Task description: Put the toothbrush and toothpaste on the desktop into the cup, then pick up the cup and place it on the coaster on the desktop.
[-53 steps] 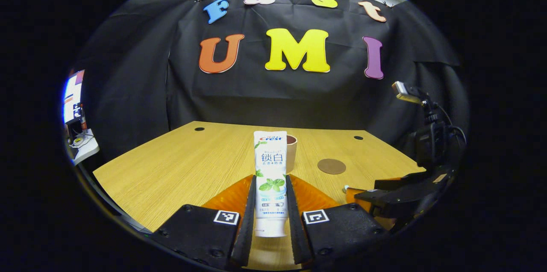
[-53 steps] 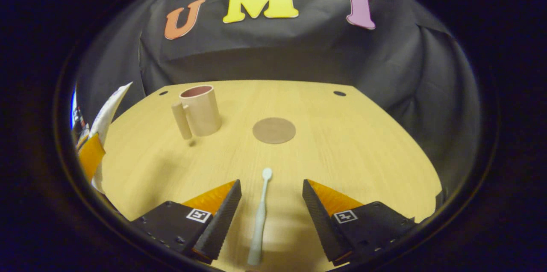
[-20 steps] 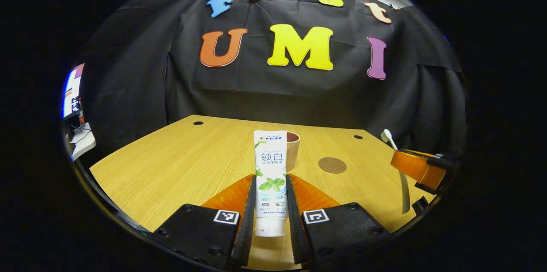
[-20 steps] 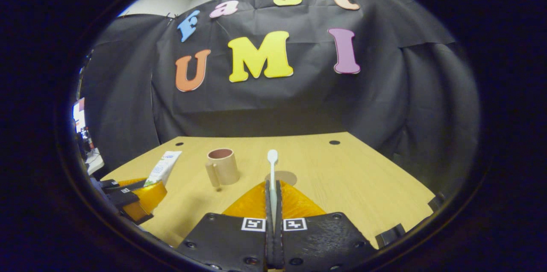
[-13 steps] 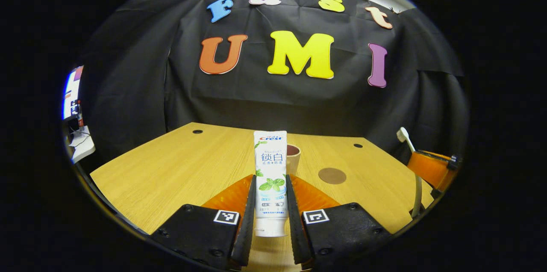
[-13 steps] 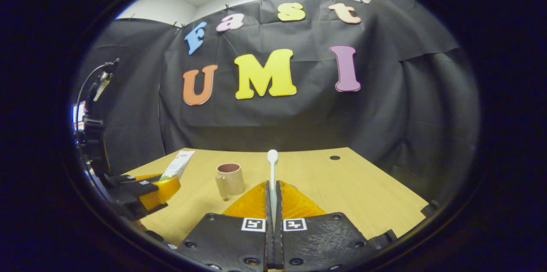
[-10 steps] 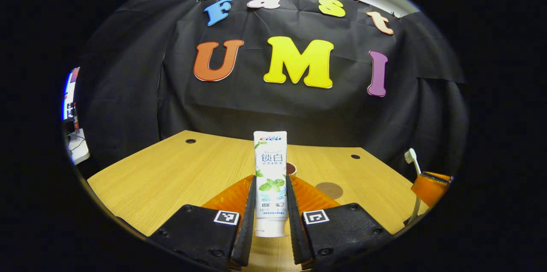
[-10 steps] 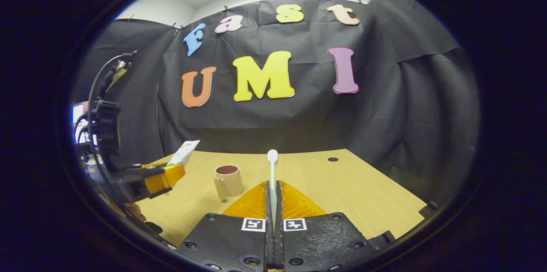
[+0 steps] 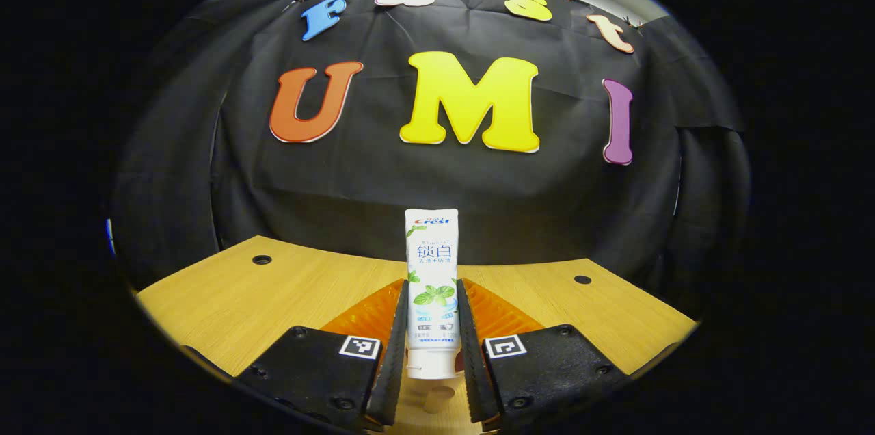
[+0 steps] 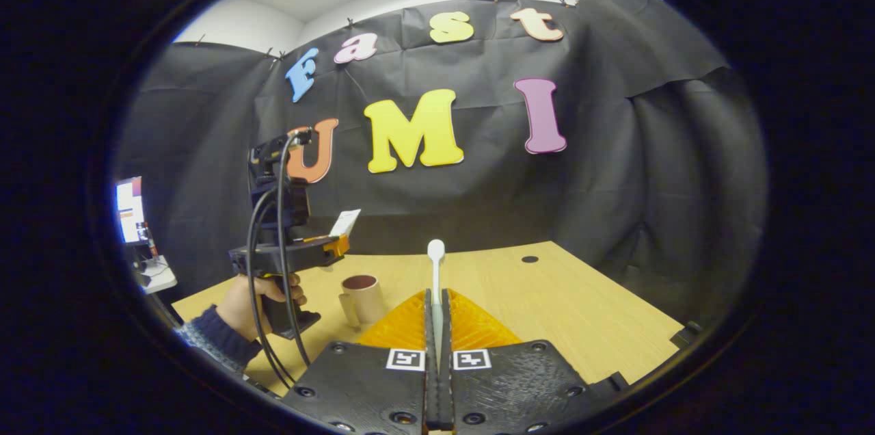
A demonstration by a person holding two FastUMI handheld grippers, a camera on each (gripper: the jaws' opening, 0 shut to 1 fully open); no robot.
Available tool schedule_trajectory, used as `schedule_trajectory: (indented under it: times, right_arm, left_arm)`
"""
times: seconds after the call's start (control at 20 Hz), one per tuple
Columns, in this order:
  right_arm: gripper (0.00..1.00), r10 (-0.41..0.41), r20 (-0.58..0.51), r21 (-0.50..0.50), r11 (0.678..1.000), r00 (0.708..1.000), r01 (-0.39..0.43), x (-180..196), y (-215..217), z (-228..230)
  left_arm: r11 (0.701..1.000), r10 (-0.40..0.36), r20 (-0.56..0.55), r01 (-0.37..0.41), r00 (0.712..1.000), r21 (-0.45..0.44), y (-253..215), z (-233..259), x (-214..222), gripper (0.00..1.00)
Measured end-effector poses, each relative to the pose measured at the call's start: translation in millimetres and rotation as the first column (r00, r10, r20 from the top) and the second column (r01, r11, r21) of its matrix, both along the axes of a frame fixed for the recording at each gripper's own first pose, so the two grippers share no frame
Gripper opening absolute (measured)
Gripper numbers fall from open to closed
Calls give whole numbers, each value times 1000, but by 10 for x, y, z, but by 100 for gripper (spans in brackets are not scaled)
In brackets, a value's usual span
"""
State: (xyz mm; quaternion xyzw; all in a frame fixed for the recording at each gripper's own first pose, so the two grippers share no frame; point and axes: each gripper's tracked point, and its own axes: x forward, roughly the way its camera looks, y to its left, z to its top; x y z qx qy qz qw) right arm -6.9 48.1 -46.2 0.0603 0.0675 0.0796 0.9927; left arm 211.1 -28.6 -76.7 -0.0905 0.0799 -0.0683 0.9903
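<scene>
1. In the left gripper view, the left hand-held gripper (image 9: pixel 432 325) squeezes the toothpaste (image 9: pixel 431 284) between both its fingers.
2. The toothpaste tube points straight ahead, away from the camera. Its cap end is near the camera and its flat end is far.
3. The tube is up in the air above the wooden tabletop (image 9: pixel 287 284).
4. In the right gripper view, the right hand-held gripper (image 10: pixel 436 325) is closed tight on the toothbrush (image 10: pixel 435 284).
5. The toothbrush is long and thin. It points ahead too, with its head at the far end.
6. The cup (image 10: pixel 362 298) stands upright on the tabletop, to the left of the toothbrush. Its handle faces near and left.
7. Above the cup, a hand (image 10: pixel 256 301) holds the left hand-held gripper, with the flat end of the toothpaste sticking out to the right.
</scene>
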Motion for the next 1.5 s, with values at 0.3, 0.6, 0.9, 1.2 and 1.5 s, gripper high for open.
schedule_trajectory:
  times: [0.3,0.6,0.9,1.2,1.5]
  right_arm:
    - [1,-4,-11,13,1000,1000,4,28,-35,-19]
    - [0,10,-25,9,1000,1000,-10,93,21,-79]
    - [0,-1,-30,19,1000,1000,2,95,-23,-109]
    - [0,5,-29,7,1000,1000,-5,142,20,-154]
    - [1,41,-38,32,999,998,-40,260,135,-193]
  left_arm:
    - [1000,25,-26,-26,999,-17,32,-171,110,43]
    - [999,29,-9,-29,1000,14,39,-115,104,45]
    - [1000,18,-62,-17,998,26,-10,-264,115,45]
    - [993,56,-6,-55,998,106,89,-148,42,96]
    - [991,54,57,-60,997,120,238,24,-255,100]
